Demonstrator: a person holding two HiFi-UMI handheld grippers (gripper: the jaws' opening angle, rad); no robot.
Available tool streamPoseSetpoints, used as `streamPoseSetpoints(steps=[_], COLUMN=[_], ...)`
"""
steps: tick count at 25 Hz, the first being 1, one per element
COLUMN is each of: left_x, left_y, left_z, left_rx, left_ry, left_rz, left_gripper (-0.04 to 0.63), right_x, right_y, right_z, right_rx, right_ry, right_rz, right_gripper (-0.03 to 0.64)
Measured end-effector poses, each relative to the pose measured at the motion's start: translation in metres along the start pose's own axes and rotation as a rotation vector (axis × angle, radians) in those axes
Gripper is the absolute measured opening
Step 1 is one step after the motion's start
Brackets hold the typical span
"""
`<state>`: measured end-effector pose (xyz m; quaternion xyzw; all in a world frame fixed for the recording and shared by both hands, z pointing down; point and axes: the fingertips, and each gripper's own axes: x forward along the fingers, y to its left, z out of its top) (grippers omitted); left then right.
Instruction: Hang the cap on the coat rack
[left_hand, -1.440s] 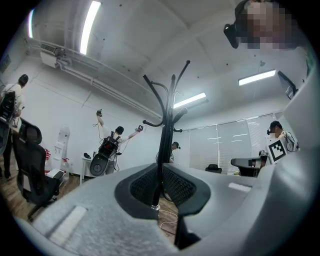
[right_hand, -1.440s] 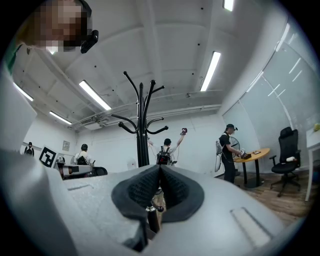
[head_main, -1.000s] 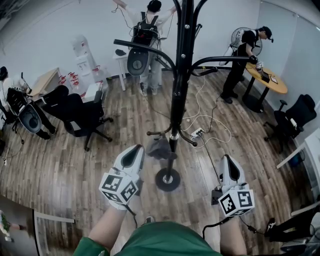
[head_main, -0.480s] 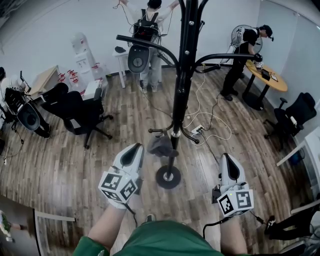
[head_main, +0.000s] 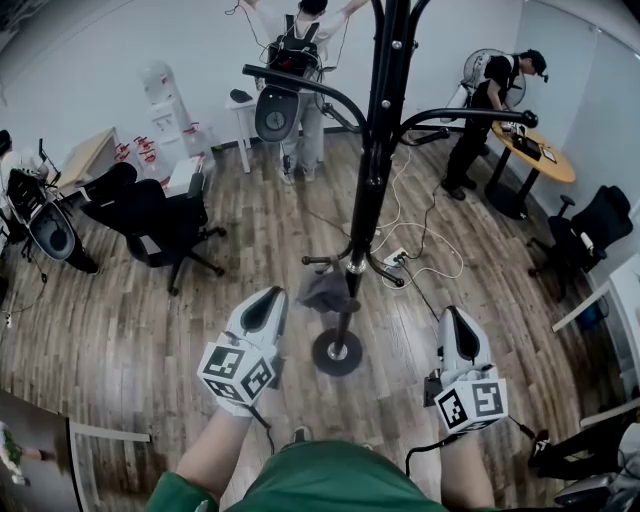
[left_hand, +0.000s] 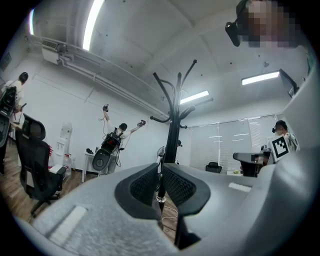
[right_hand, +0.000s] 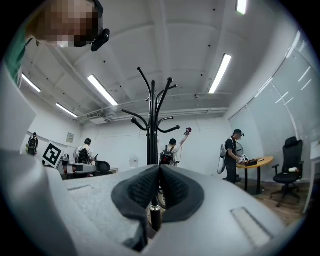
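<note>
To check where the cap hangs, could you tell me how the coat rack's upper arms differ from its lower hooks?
The upper arms are long and sweeping; the lower hooks are short. The upper arms are bare, while a lower hook appears to carry the gray cap. Both are black and branch from the same pole.

Item 1, left gripper (head_main: 270, 296): pale grey moulded shell with a dark hollow on top. A marker cube (head_main: 238, 372) with black-and-white squares sits at the rear, and a thin black cable (head_main: 262, 425) runs below.
Item 2, right gripper (head_main: 451, 314): same grey shell, a second marker cube (head_main: 472, 403) and a second black cable (head_main: 428, 451).
Item 3, pads (left_hand: 144, 186): black, with a fine grid texture.
Item 4, green top (head_main: 320, 485): plain, forearms uncovered.
</note>
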<state>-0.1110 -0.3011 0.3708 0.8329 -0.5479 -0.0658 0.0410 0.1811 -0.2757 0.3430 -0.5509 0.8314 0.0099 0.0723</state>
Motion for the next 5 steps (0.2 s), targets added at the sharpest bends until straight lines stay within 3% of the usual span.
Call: streamPoseSetpoints(steps=[5], left_x=[0.0002], left_y=[0.0120], left_z=[-0.0088], left_rx=[-0.003], left_ry=[0.017], left_rz=[0.005], left_gripper=[0.038], right_x=[0.0055], right_y=[0.0039], right_z=[-0.0031], right_rx=[-0.002], right_ry=[0.003], right_rz=[-0.006], right_gripper=[0.003])
